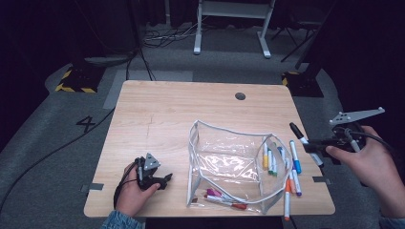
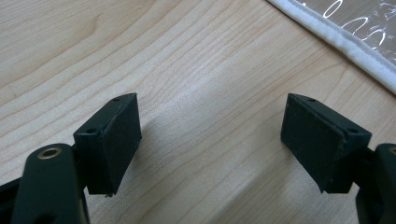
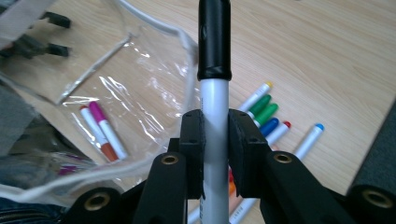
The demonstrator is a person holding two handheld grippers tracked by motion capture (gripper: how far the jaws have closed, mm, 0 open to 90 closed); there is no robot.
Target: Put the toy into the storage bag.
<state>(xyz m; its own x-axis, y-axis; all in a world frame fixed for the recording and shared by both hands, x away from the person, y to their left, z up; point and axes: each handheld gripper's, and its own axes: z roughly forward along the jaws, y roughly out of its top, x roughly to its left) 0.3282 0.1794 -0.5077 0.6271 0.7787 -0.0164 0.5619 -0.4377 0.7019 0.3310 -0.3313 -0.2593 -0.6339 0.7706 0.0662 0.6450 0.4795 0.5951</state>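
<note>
Step in hand looks like packing markers into the clear pouch (image 1: 229, 164). Right gripper (image 1: 319, 147) is clamped on a black-capped marker (image 1: 305, 143), white barrel pinched between the pads, cap pointing away toward 11 o'clock in the high view. It is held in the air off the table's right edge, around 3 o'clock from the pouch.

Left gripper (image 1: 165, 180) rests low on the table (image 1: 157, 114) at 9 o'clock of the pouch, jaws spread wide with nothing between them; the pouch's white trim (image 2: 345, 44) sits just beyond.

The pouch mouth seems to face 3 o'clock, though the clear film makes that hard to confirm. Some markers lie inside, including a pink and red pair (image 3: 100, 130); a loose cluster (image 1: 292, 176) lies at the opening.

Next move, as judged: carry the held marker toward 9 o'clock, level it with the opening, slide it in, then release. The left gripper would probably need to pin the trim so the pouch doesn't skid.
</note>
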